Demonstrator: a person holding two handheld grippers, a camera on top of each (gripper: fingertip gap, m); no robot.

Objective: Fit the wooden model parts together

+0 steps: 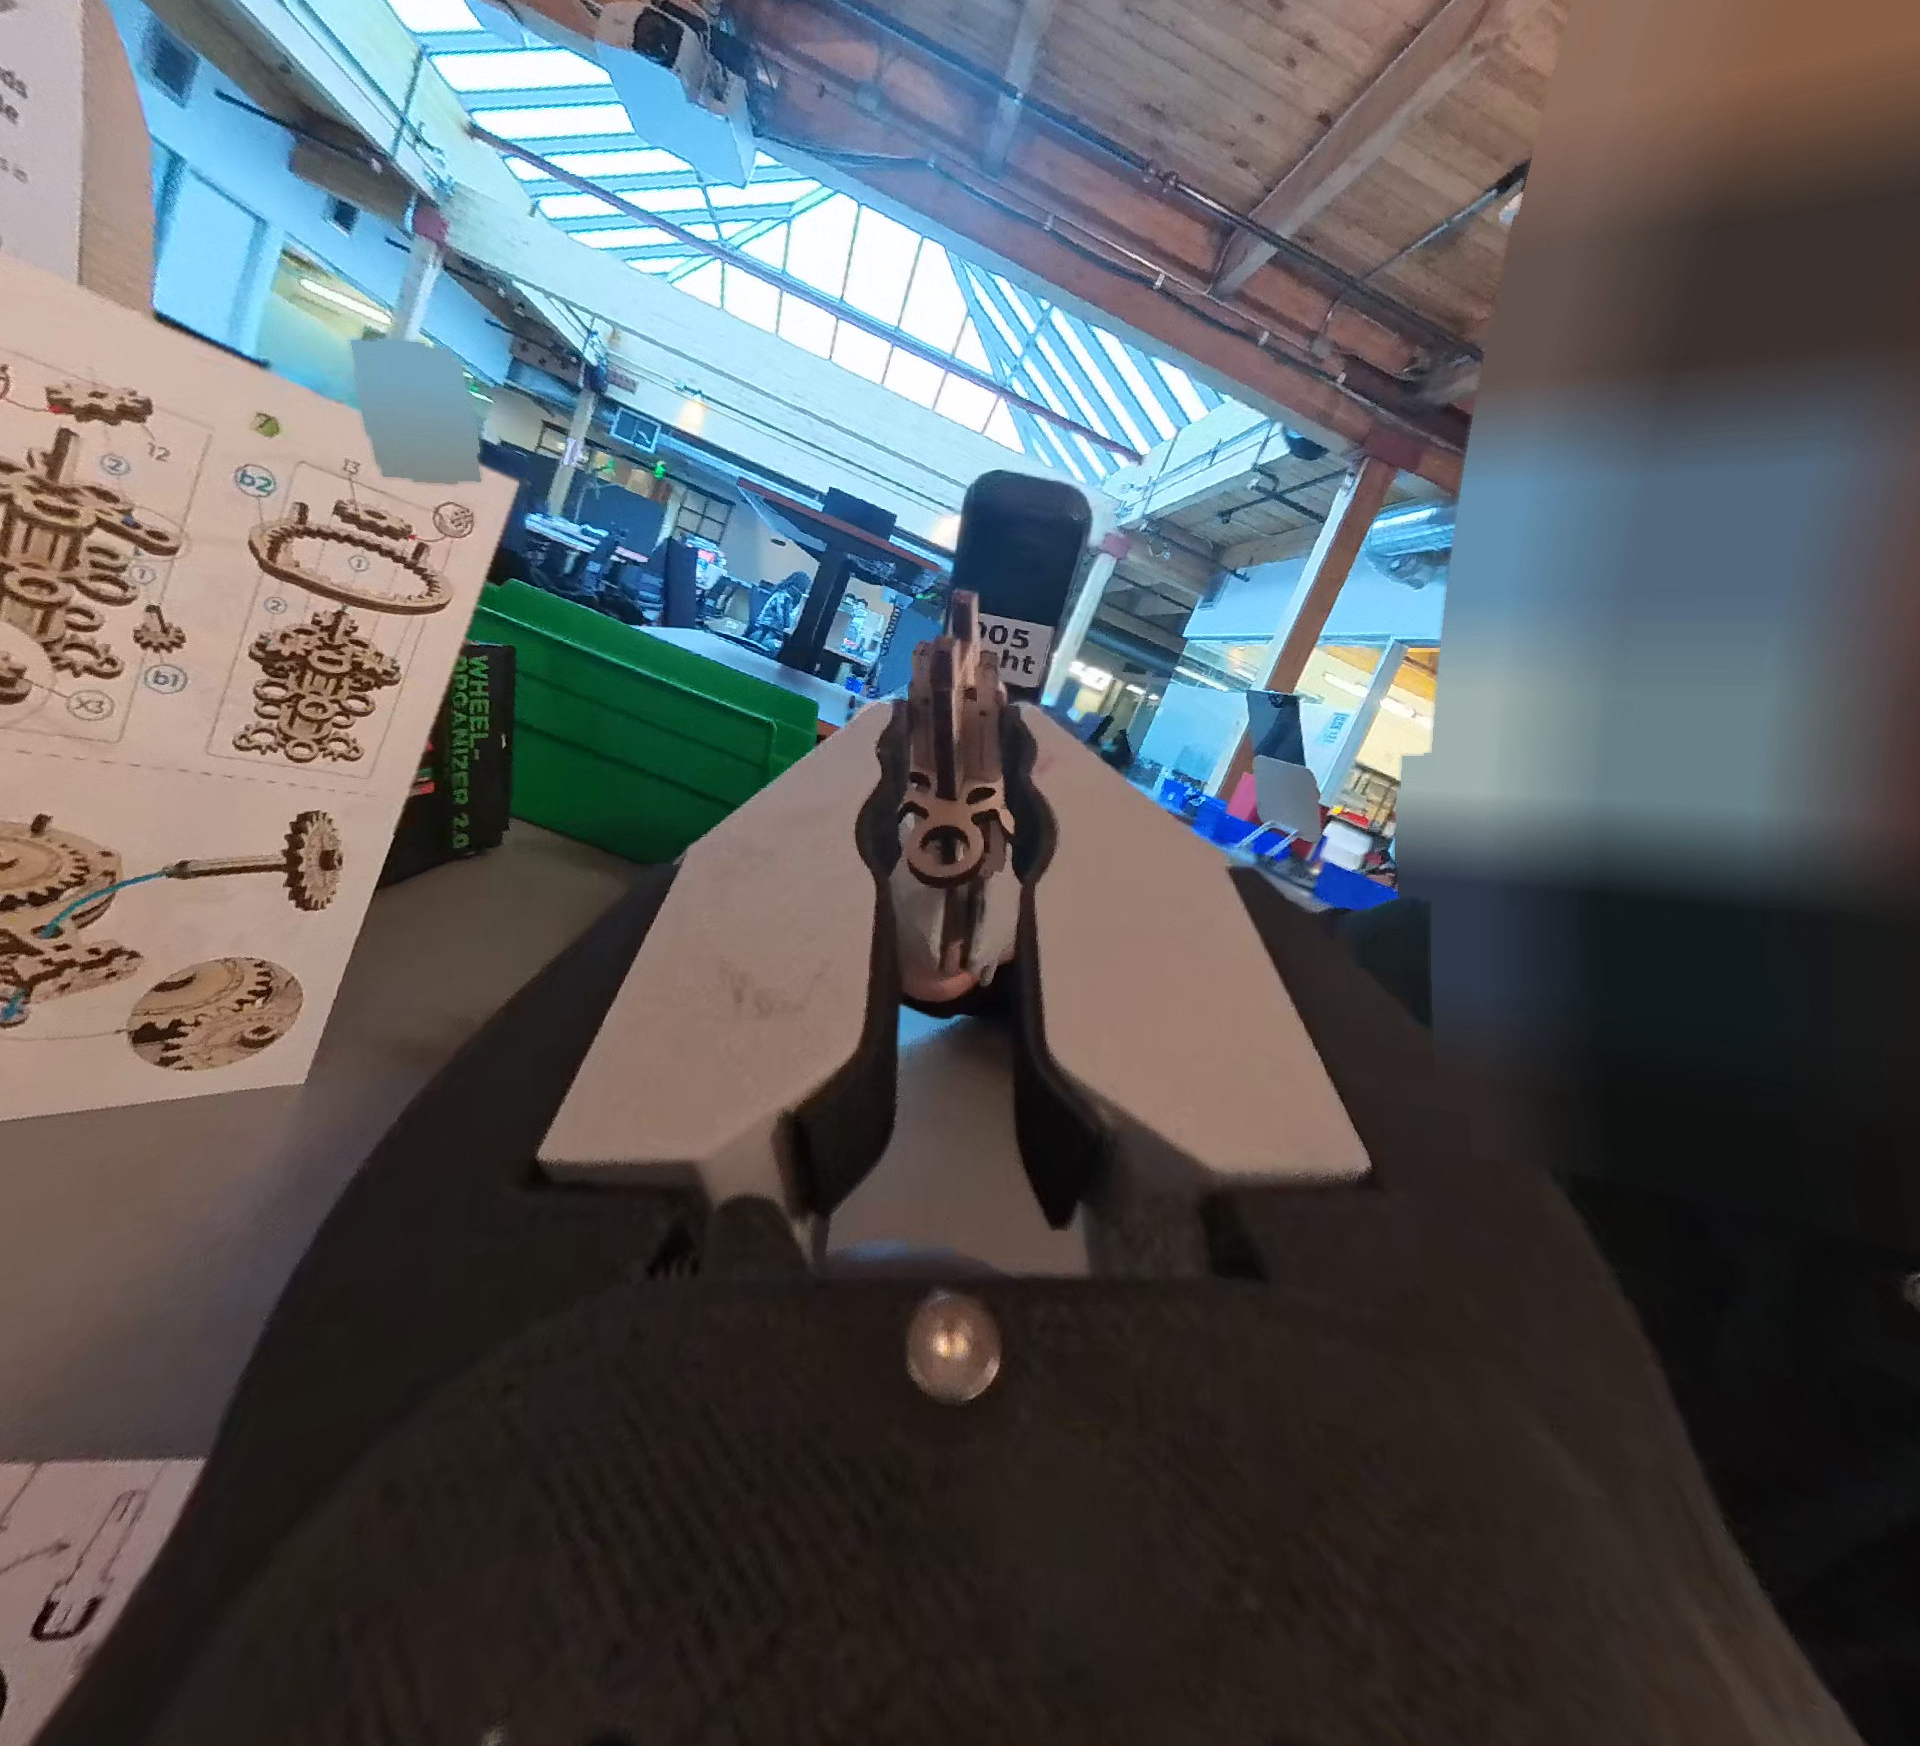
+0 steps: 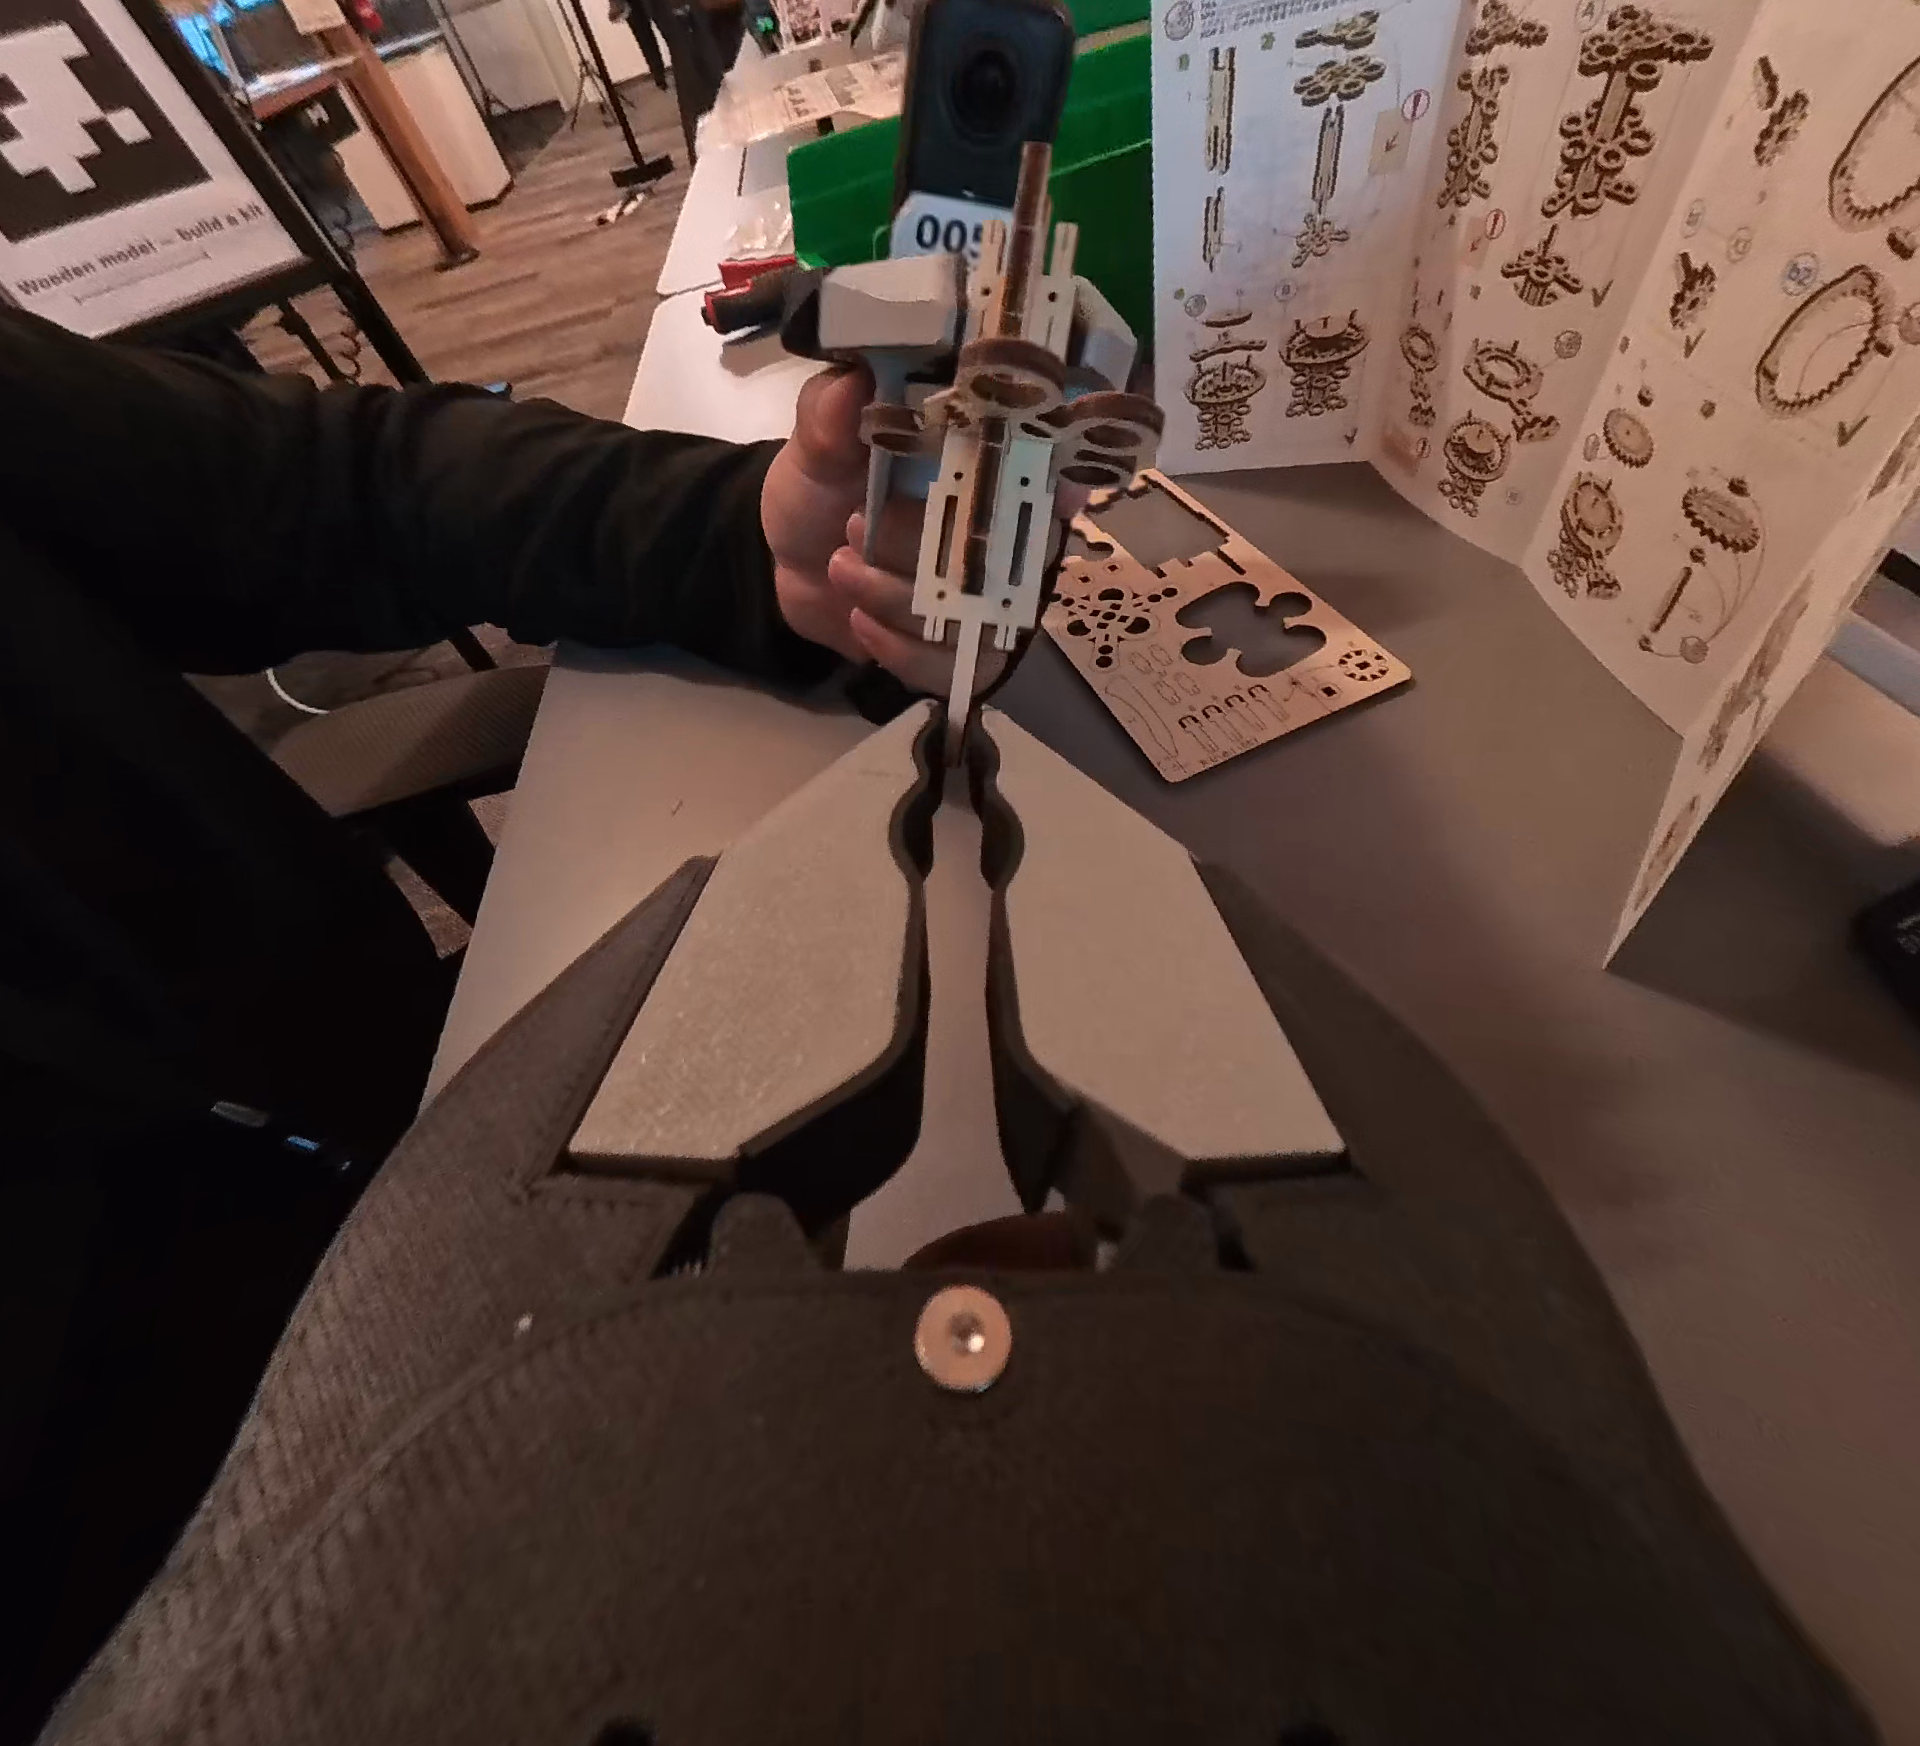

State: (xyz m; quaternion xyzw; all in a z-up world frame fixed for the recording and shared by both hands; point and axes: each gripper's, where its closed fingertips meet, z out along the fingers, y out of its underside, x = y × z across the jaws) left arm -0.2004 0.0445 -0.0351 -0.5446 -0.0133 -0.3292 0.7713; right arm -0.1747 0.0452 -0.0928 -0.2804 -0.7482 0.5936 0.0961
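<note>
The wooden model [image 2: 992,470] is a slotted pale shaft with a flower-shaped ring disc across it, held in the air above the grey table [image 2: 1351,917]. My left gripper [image 2: 971,314] is shut on its upper part, held by a hand. My right gripper [image 2: 958,728] is shut on the thin tab at the shaft's lower end. In the left wrist view the model [image 1: 951,823] sits pinched between my left gripper's [image 1: 951,725] fingers, its ring disc facing the camera. The right gripper's black camera [image 1: 1023,553] shows just behind it.
A folded instruction sheet [image 2: 1558,294] stands at the right, also shown in the left wrist view [image 1: 208,709]. A punched-out wooden sheet [image 2: 1226,647] lies flat on the table. Green bins [image 1: 644,720] and a black box [image 1: 468,761] stand behind. A black-sleeved arm [image 2: 364,501] reaches in from the left. My hands' fingertips stand some 6 cm from each other.
</note>
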